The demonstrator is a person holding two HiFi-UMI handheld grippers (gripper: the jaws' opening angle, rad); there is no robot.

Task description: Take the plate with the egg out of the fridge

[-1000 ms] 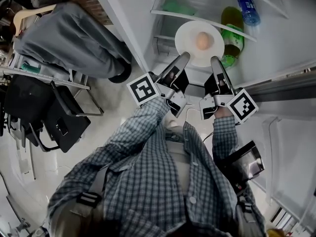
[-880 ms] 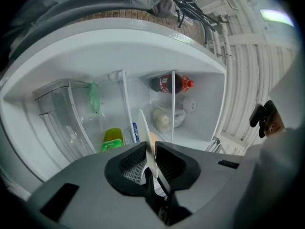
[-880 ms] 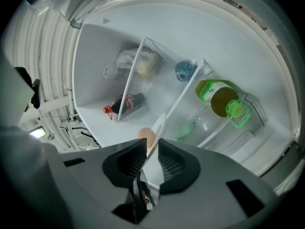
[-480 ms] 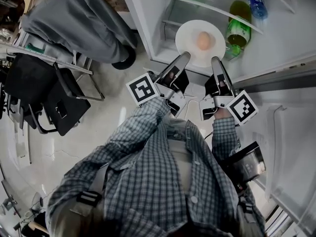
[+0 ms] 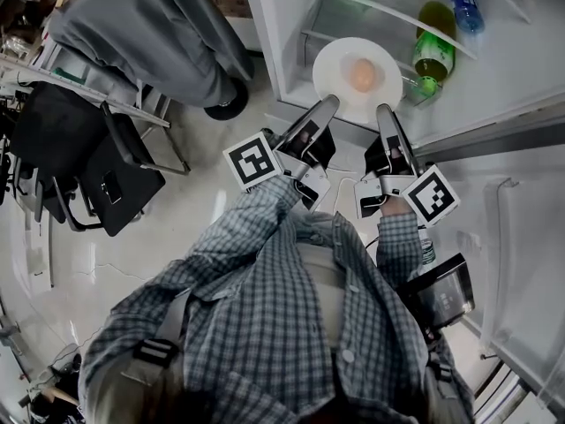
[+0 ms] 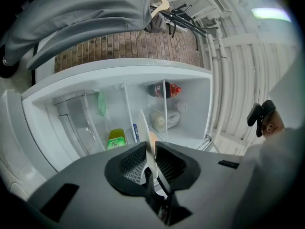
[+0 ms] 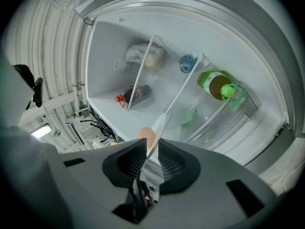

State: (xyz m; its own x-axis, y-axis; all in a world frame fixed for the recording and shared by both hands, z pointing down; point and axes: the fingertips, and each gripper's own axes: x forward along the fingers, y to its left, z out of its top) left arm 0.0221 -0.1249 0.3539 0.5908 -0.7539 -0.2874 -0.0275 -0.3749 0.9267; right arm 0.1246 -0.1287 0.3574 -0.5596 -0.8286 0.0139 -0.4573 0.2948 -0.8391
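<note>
A round white plate [image 5: 342,95] with a brown egg [image 5: 360,74] on it hangs level in front of the open fridge [image 5: 494,78]. My left gripper [image 5: 329,104] is shut on the plate's near left rim, my right gripper [image 5: 383,111] on its near right rim. In the left gripper view the plate [image 6: 145,135] shows edge-on between the pads, the egg [image 6: 153,138] just behind it. In the right gripper view the plate [image 7: 159,128] also stands edge-on in the jaws, beside the egg [image 7: 147,138].
Inside the fridge are glass shelves [image 5: 388,11], a green bottle [image 5: 433,53], a blue bottle [image 5: 465,3], a cola bottle [image 6: 163,89] and a clear drawer [image 6: 78,120]. The fridge door [image 5: 521,237] stands open at right. A grey-draped chair [image 5: 150,34] and a black chair [image 5: 106,179] stand at left.
Both grippers have kept their hold on the plate while it came back out of the fridge; the shelves and bottles have receded toward the upper right, and more floor shows below the plate.
</note>
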